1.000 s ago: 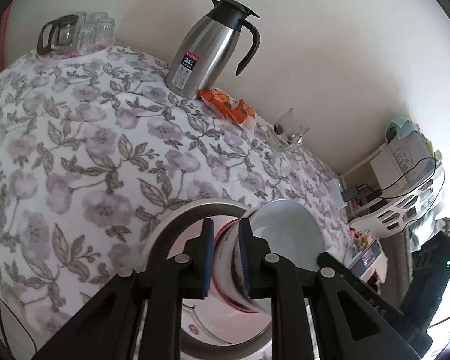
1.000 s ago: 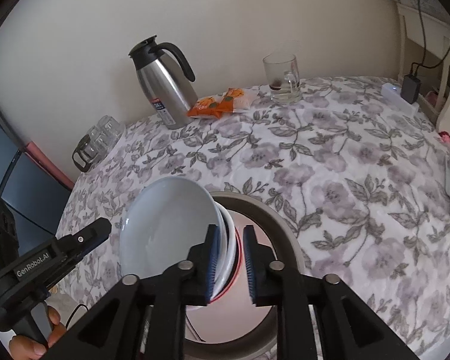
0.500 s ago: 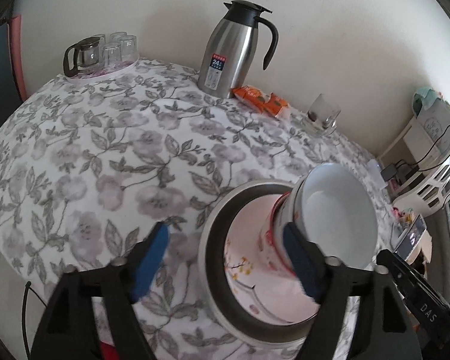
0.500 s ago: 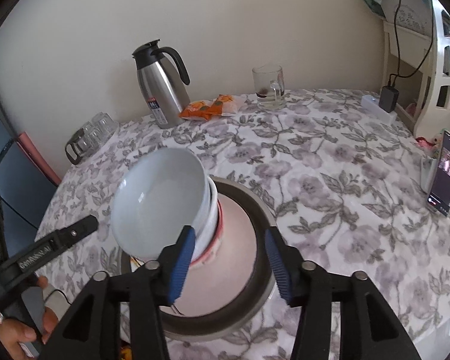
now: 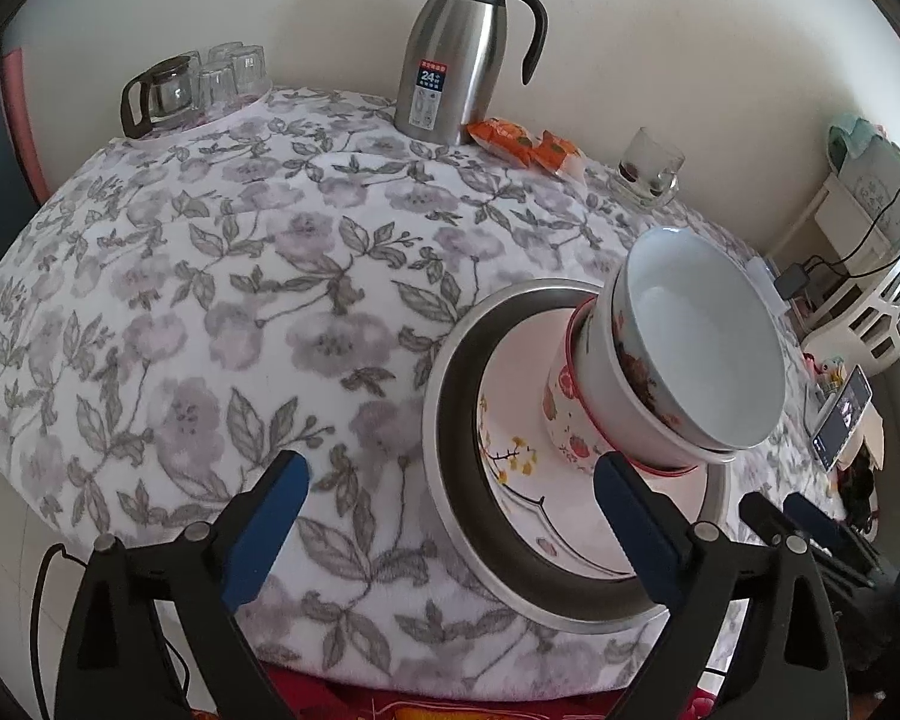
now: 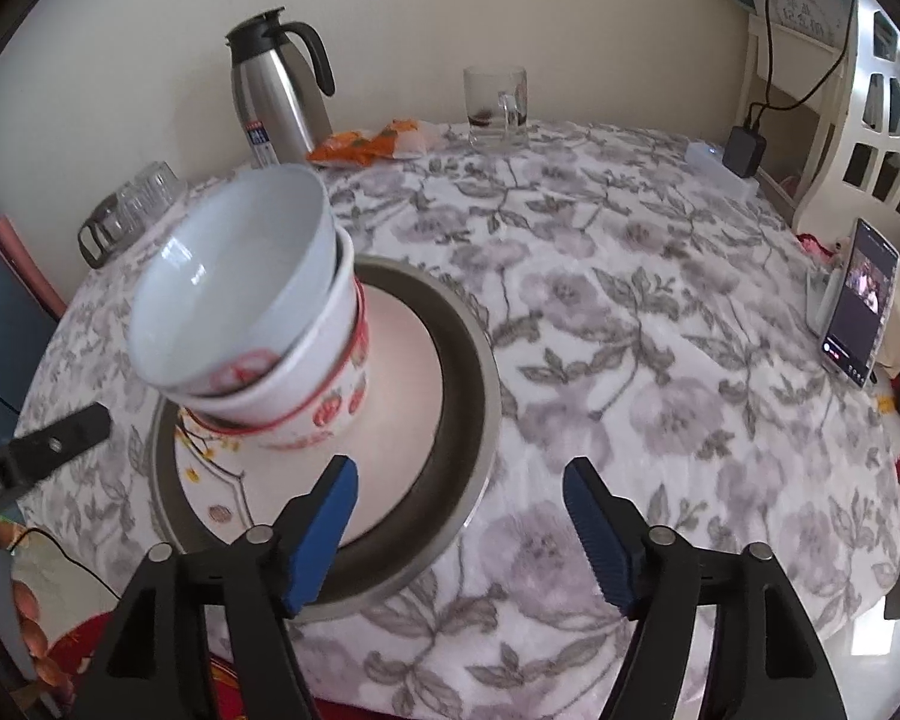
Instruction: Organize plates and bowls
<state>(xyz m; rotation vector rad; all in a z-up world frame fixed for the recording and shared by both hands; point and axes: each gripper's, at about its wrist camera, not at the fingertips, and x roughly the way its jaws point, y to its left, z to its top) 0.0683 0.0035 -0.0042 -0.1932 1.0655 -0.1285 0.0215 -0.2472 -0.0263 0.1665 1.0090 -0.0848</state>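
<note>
The stack of bowls (image 5: pixel 660 372) has just been let go. A second ago it was pinched on both sides by the two claws. Now the jaws of both claws have just been opening, and nothing is squeezed between them.

The left gripper (image 5: pixel 450 492) is seen wide open. The near rim of the metal pan (image 5: pixel 450 450) and a bit of the flowered tablecloth (image 5: pixel 210 300) lie between its blue pads, but nothing is touched. The right gripper (image 6: pixel 459 495) is open too, with only the pan's rim and cloth in its gap.

In the left view the bowls are found at about 3 o'clock from the middle of the picture. In the right view they are at about 9 o'clock. The stack is made of a white bowl on top and red-patterned bowls under it. It is set on the pink plate (image 5: pixel 528 480), and the plate is set inside the metal pan. The stack looks tilted, but that could be the bent lens.

At 12 o'clock, far back by the wall, a steel jug (image 5: pixel 456 54) is seen. A glass mug (image 5: pixel 648 168) and an orange snack bag (image 5: pixel 528 147) are near it.

It is judged that the stacking is nearly done, since bowls and plate are gathered in one pile. Next, both claws could be pulled away slowly, so the pile is not knocked.
</note>
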